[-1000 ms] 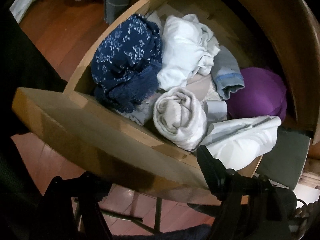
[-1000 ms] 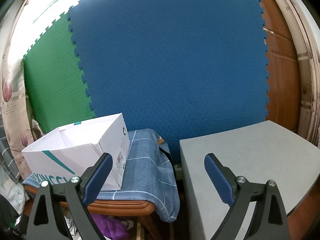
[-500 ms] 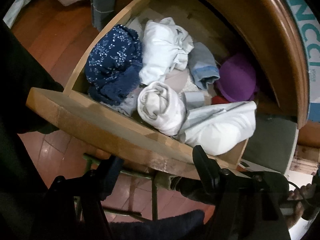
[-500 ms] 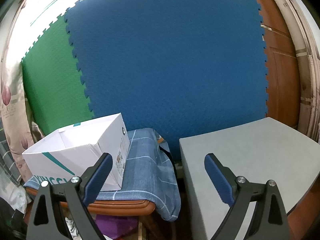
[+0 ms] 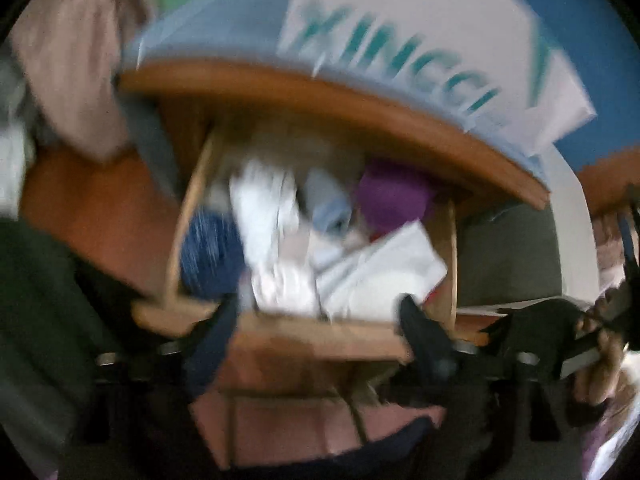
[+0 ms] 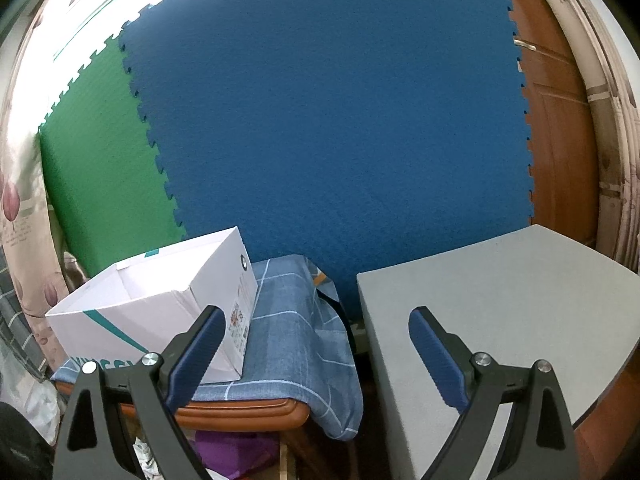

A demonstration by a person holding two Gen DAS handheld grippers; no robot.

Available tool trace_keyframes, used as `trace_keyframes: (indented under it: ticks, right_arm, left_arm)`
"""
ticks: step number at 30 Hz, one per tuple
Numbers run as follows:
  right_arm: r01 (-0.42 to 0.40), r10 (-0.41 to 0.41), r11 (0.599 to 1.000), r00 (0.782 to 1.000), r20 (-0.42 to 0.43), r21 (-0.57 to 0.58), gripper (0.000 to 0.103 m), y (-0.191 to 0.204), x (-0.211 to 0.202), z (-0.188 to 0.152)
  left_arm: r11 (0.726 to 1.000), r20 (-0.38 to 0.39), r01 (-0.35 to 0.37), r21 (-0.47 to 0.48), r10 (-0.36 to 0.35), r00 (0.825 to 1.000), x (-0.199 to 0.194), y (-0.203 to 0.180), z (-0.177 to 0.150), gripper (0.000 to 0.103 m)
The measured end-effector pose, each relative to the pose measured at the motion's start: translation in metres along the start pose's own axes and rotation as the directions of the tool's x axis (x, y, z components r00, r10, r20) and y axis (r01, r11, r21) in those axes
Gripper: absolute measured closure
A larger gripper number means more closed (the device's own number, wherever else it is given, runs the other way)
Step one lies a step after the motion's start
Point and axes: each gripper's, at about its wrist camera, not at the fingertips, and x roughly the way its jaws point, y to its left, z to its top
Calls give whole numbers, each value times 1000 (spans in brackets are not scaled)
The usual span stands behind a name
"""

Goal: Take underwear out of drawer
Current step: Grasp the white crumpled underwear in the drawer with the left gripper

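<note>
Blurred open drawer (image 5: 312,336) of clothes (image 5: 376,280)

Blue mat (image 6: 328,120) beside green mat (image 6: 100,160); white box (image 6: 160,312) with teal lettering on blue checked cloth (image 6: 296,340); purple garment (image 5: 392,196)

The left wrist view looks steeply down past its jaws into the open drawer (image 5: 312,248). The right wrist view faces level over the desk (image 6: 248,408). Both share the white box (image 6: 160,312).

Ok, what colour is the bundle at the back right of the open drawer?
Purple; it shows best in the left wrist view, though blurred.
</note>
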Motion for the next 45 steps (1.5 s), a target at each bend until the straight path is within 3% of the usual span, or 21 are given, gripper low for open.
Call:
trace_keyframes:
  ticks: [2, 4, 6, 8, 11, 18, 25, 28, 33, 36, 39, 40, 41, 45]
  right_arm:
    - [-3, 3, 1000, 1000, -3, 7, 8, 0, 1, 0]
    - [-6, 6, 1000, 1000, 1, 6, 8, 0, 0, 0]
    - [-5, 5, 1000, 1000, 5, 2, 8, -1, -2, -1]
    - [-3, 3, 1000, 1000, 4, 5, 7, -2, -2, -1]
    - [-2, 2, 1000, 1000, -4, 25, 8, -6, 0, -1]
    - [-7, 7, 1000, 1000, -17, 27, 8, -6, 3, -1]
    - [-11, 12, 1000, 999, -30, 26, 8, -7, 6, -1]
    - [-15, 16, 1000, 999, -37, 28, 8, -6, 8, -1]
    - [-20, 21, 1000, 999, -46, 24, 7, -4, 10, -3]
    - [-21, 22, 1000, 999, -47, 23, 8, -3, 9, -4]
    - [-19, 20, 1000, 999, -47, 21, 8, -3, 10, -4]
    - [-19, 20, 1000, 999, -47, 21, 8, -3, 10, -4]
    - [-19, 20, 1000, 999, -47, 22, 8, -2, 10, -4]
    - [-15, 16, 1000, 999, -49, 27, 8, -3, 10, -5]
  left_arm:
    - [996, 80, -55, 72, 49, 996, 1, -8, 7, 6]
    - [990, 84, -82, 115, 73, 994, 25, -9, 16, 6]
    - [989, 52, -93, 119, 87, 995, 49, -4, 21, 11]
    - [993, -6, -76, 89, 77, 997, 81, 7, 25, 28]
    - [998, -66, -62, 30, 64, 996, 111, 22, 26, 36]
    - [992, -54, -109, 57, 112, 992, 141, 30, 31, 34]
    - [995, -79, -80, -55, 76, 994, 160, 48, 39, 34]
    - [994, -72, -101, -46, 98, 993, 165, 49, 41, 34]
    - [995, -87, -79, -67, 73, 993, 171, 54, 44, 34]
    - [995, -125, -89, -56, 81, 989, 178, 53, 44, 34]
    - [992, -140, -98, -77, 87, 986, 182, 56, 44, 46]
    - [991, -143, -107, -82, 95, 985, 183, 58, 44, 61]
    - [991, -141, -109, -80, 97, 985, 183, 60, 43, 66]
    - [993, -106, -112, -36, 107, 989, 172, 59, 39, 79]
